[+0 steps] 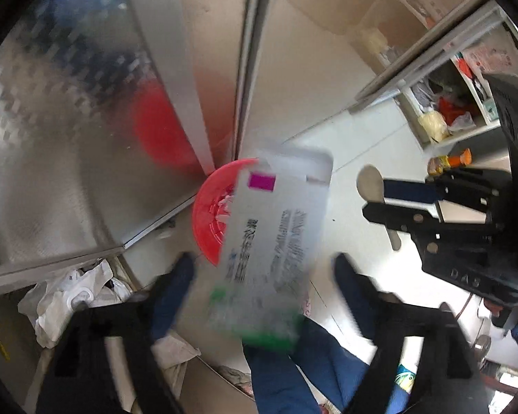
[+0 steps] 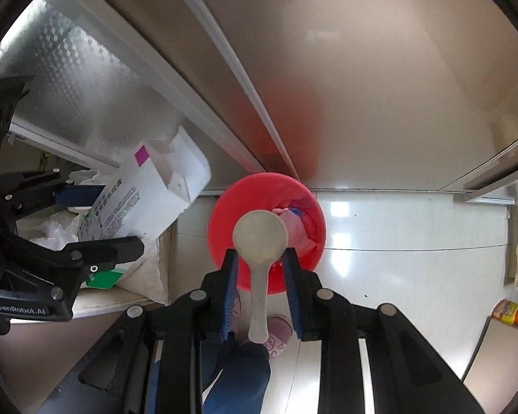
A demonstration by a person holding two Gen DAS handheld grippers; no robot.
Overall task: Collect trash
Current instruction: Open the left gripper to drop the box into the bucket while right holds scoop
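A white carton with a purple square and a green end hangs blurred between the fingers of my left gripper. The jaws stand wide and neither pad touches it. Below it on the floor is a red bin. The right wrist view shows the same carton tilted between the left gripper fingers, left of the red bin. My right gripper is shut on a pale plastic spoon, bowl pointing down over the bin. The left wrist view has the right gripper and the spoon at the right.
Brushed-metal cabinet doors rise behind the bin. White plastic bags lie at the left. A person's blue trouser leg and pink slipper stand near the bin. An orange-capped bottle and cluttered shelves are at the right.
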